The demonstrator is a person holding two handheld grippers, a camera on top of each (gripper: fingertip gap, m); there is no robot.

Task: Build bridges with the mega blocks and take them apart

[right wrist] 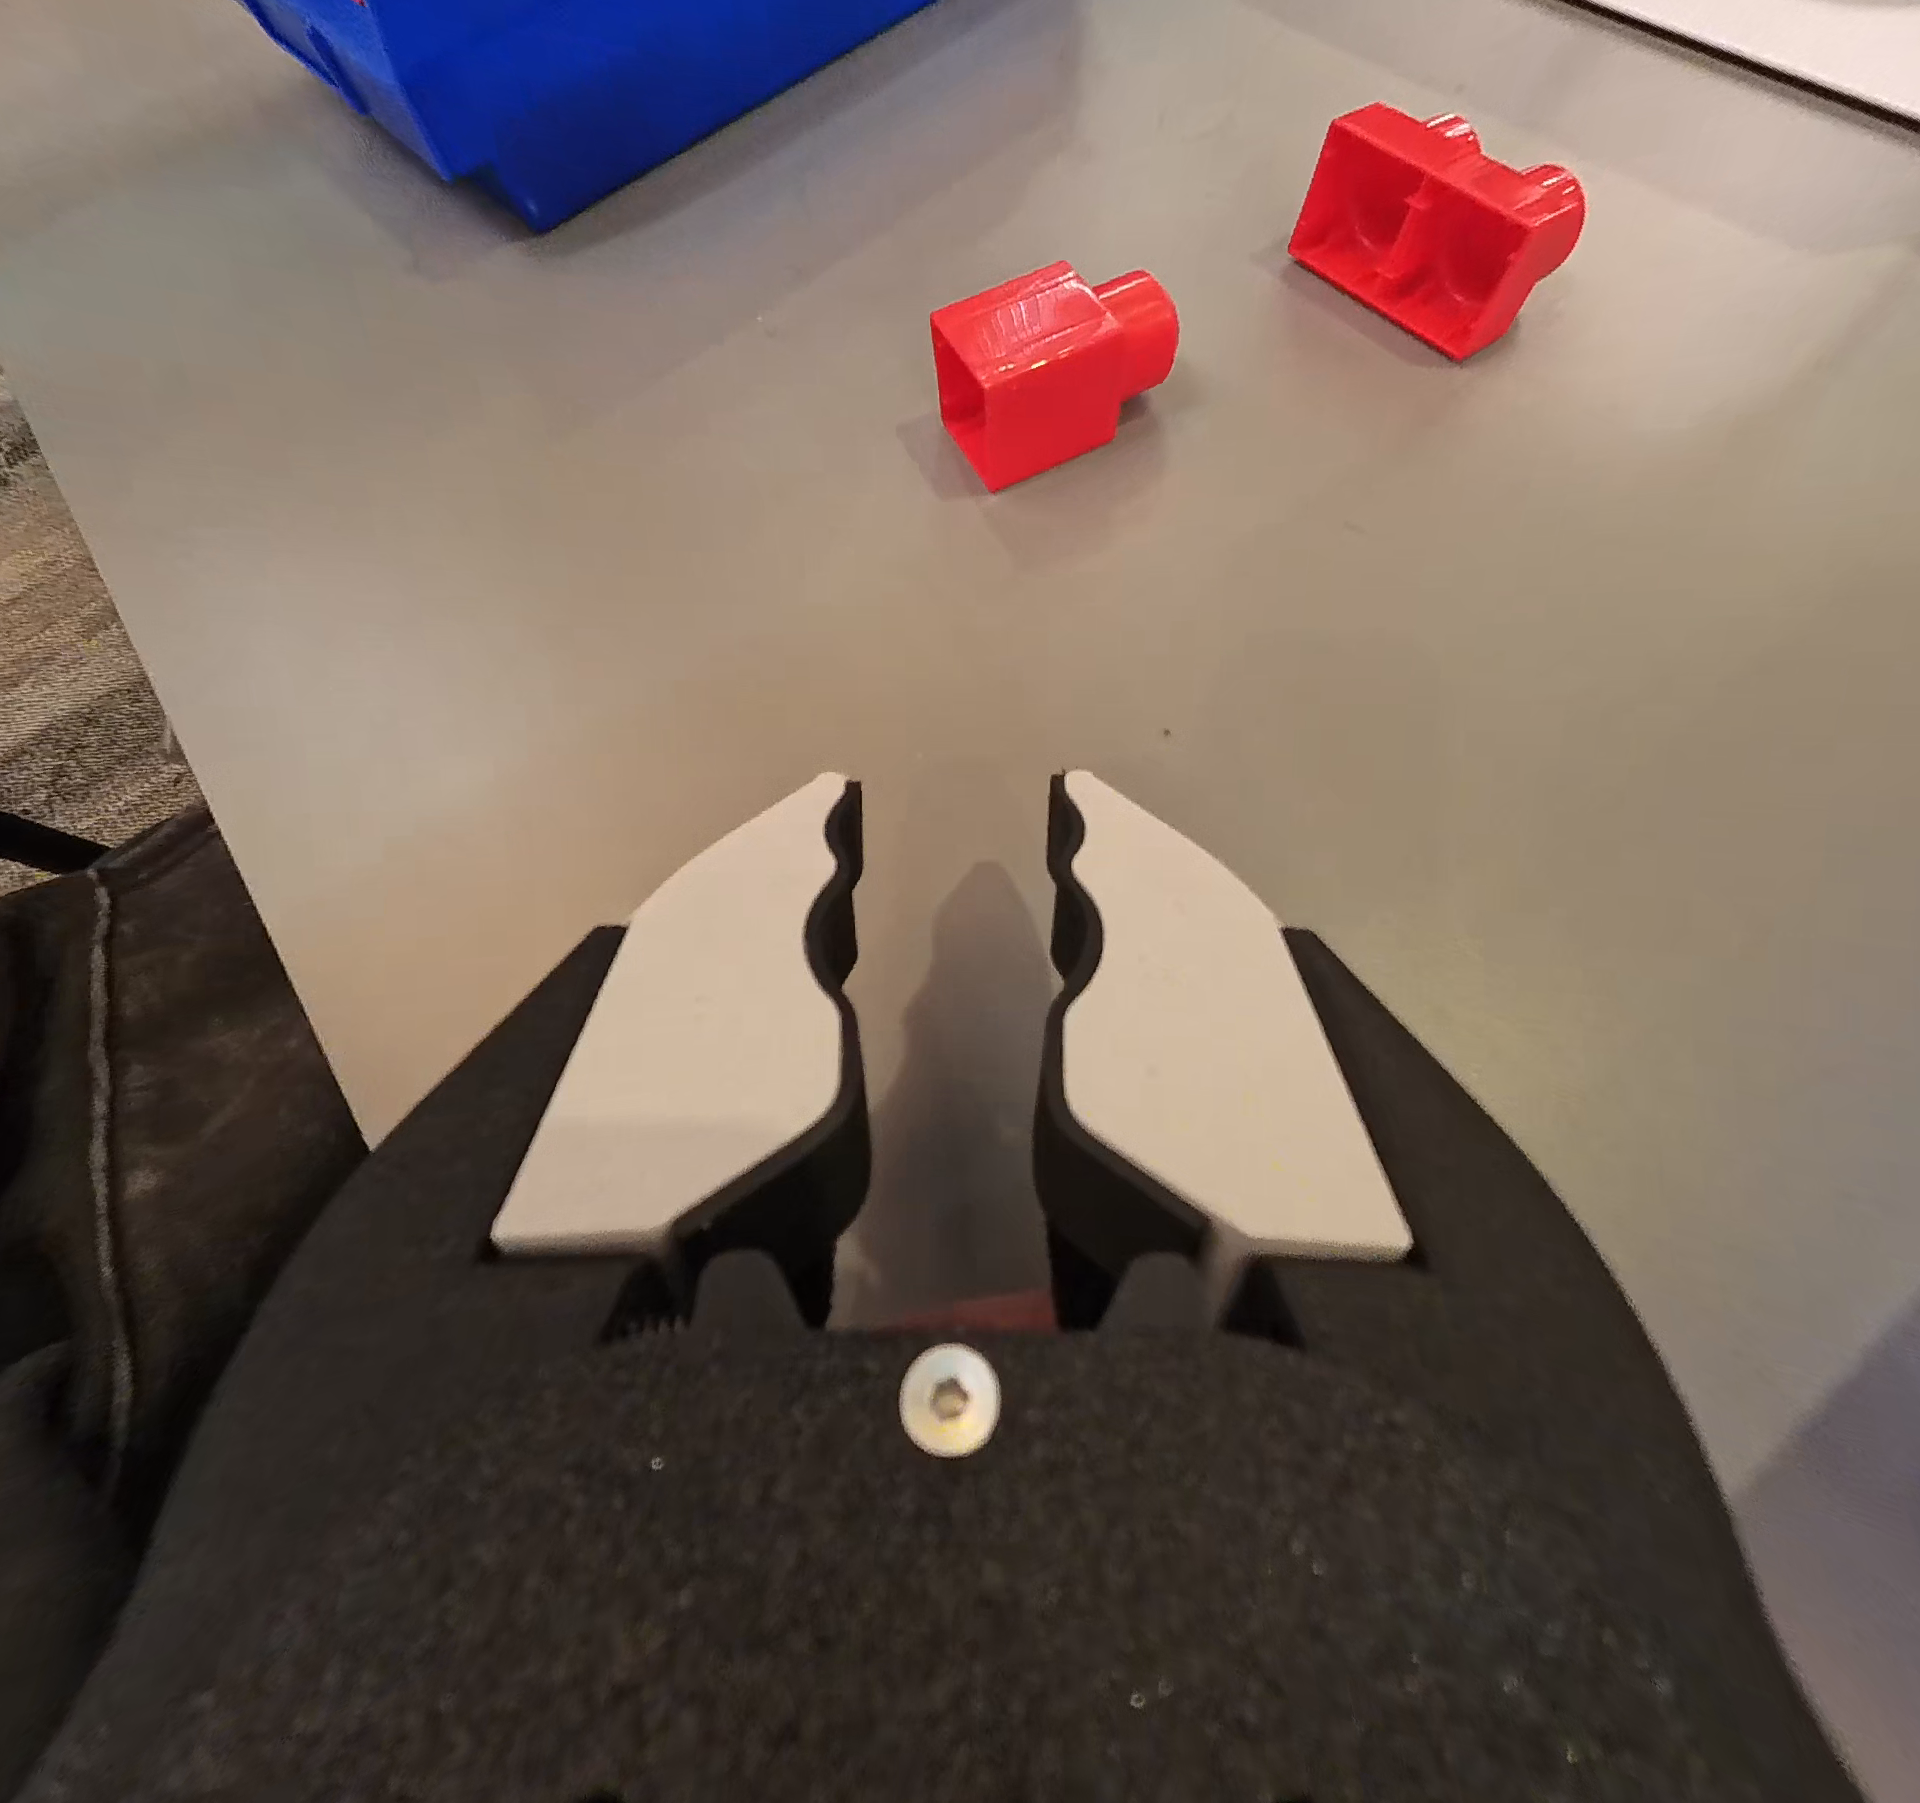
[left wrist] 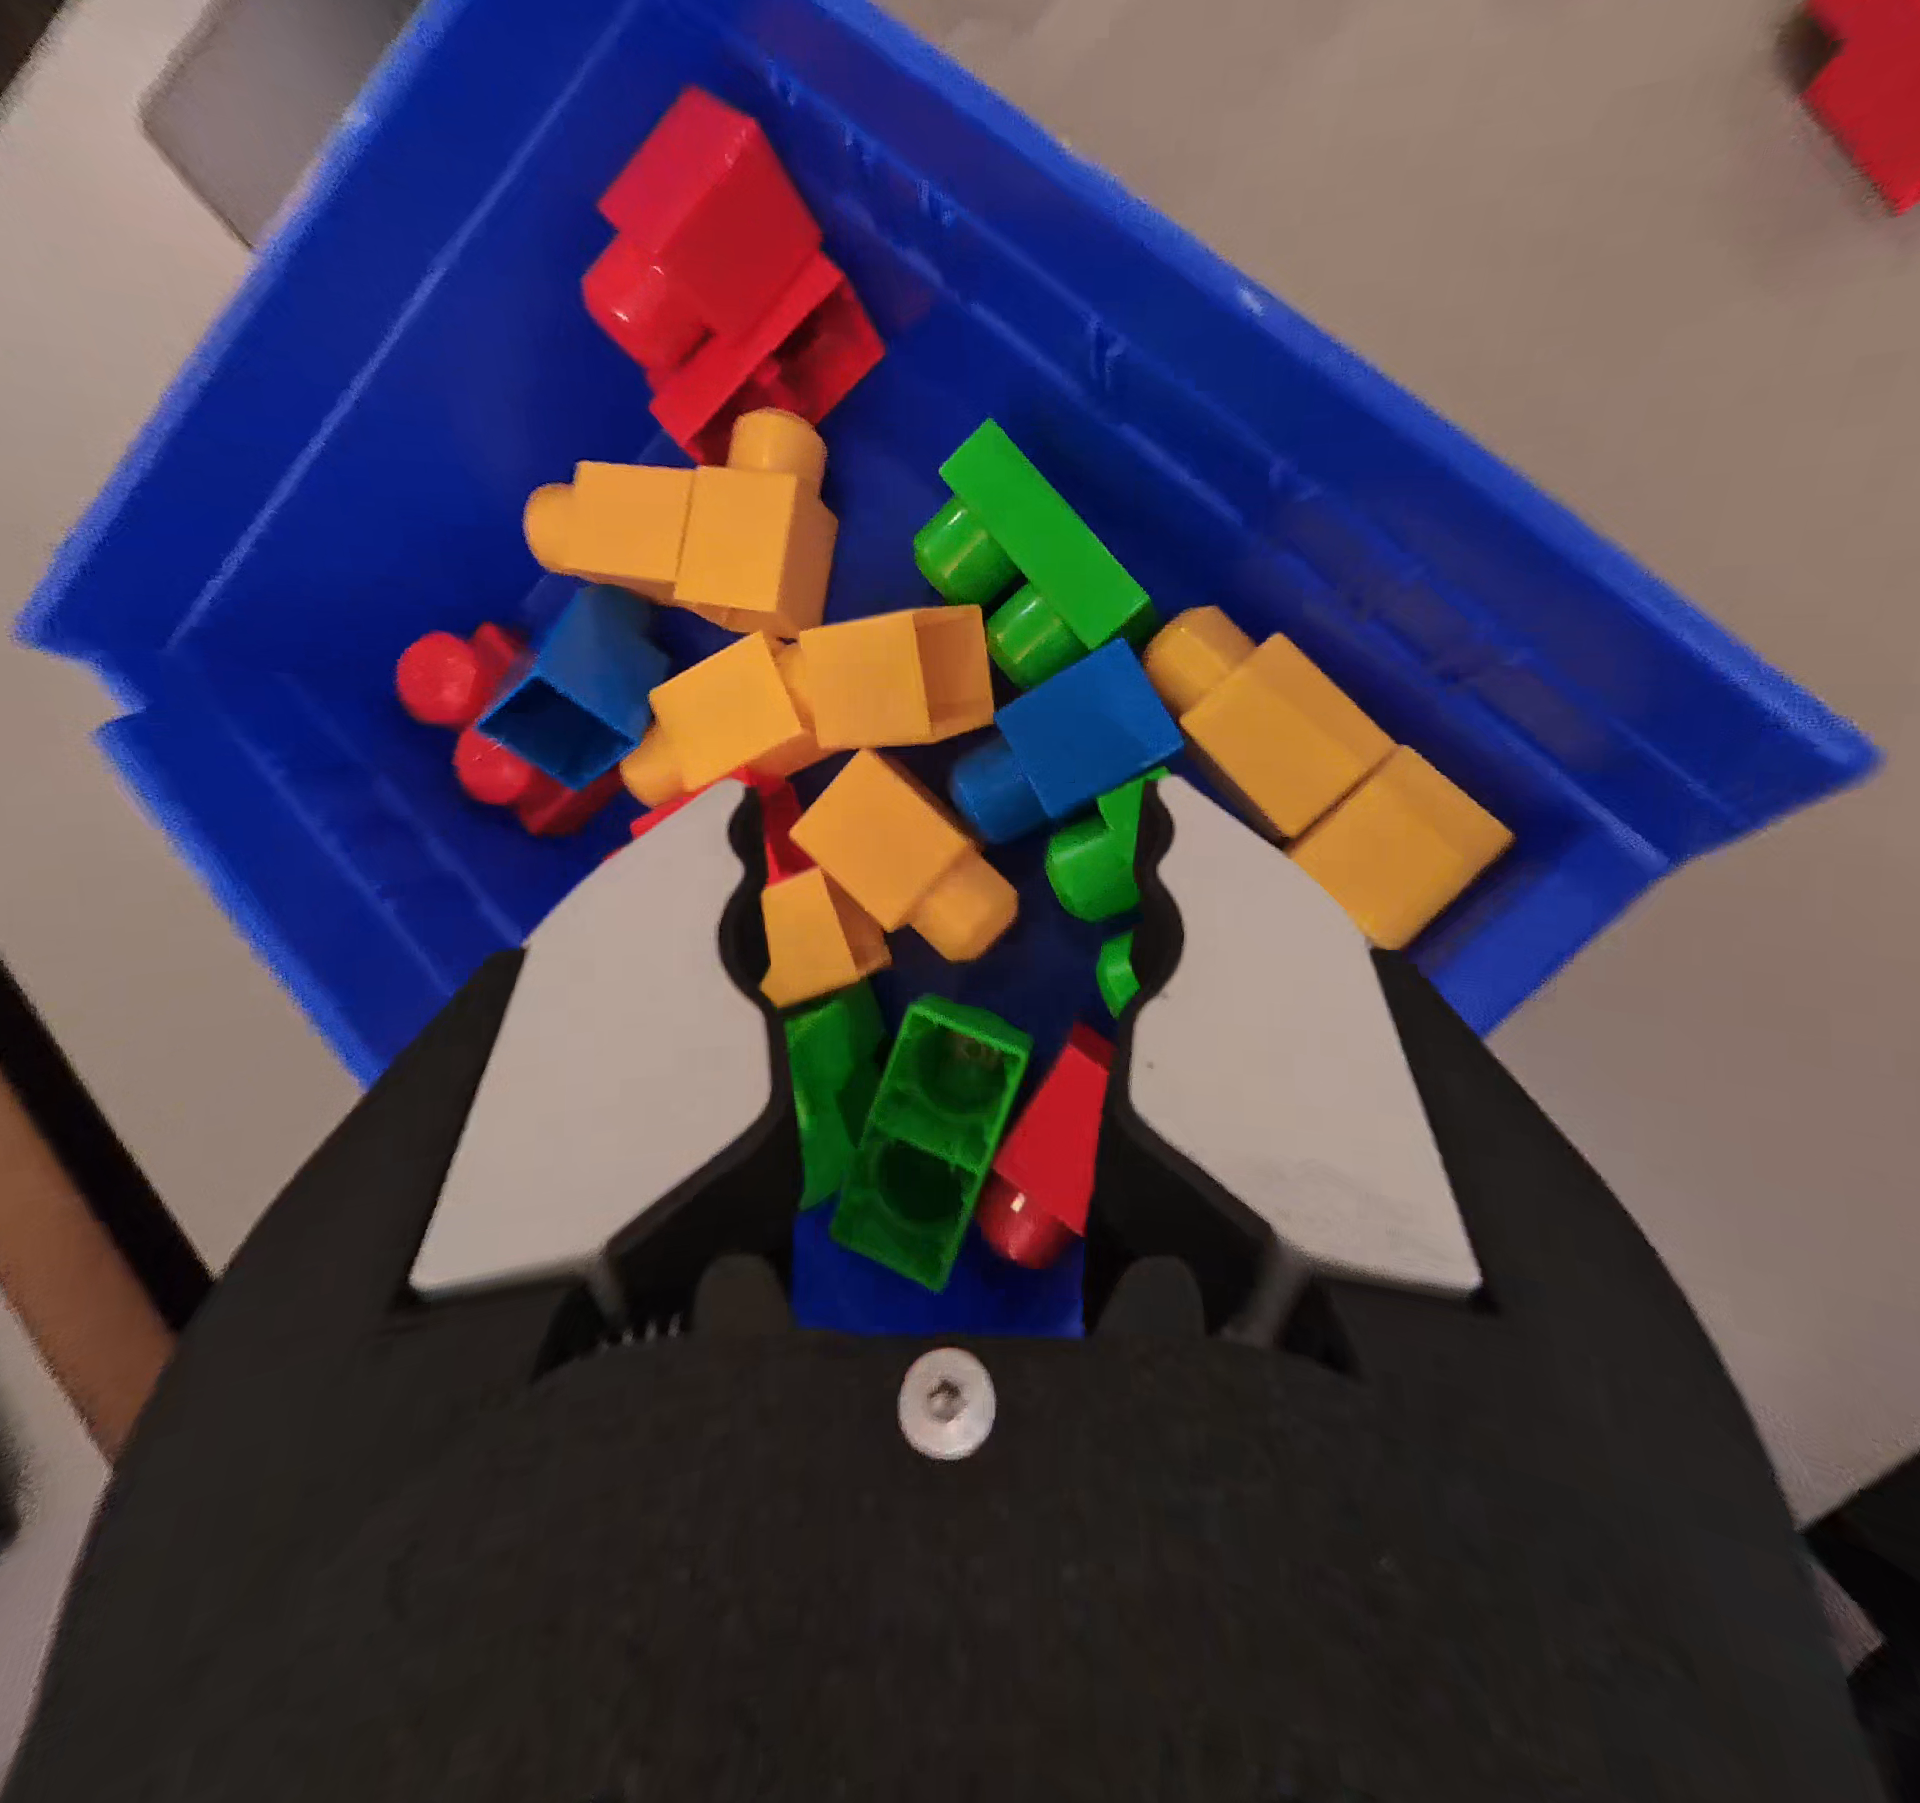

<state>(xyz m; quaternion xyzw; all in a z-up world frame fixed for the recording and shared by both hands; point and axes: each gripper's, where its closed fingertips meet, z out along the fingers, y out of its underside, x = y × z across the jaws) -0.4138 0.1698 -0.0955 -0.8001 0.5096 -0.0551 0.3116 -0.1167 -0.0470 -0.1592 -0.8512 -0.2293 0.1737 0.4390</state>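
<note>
Left gripper (left wrist: 951,797) fingers spread, hiding bin (left wrist: 1351,423) blocks; right gripper (right wrist: 956,787) fingers apart, empty.

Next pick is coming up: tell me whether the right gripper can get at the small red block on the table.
Probably yes. The right gripper is open and empty, and only bare table lies between it and the small red block, which lies on its side, apart from the larger red block.

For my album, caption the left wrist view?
Open left gripper above a blue bin of jumbled mega blocks.
</note>
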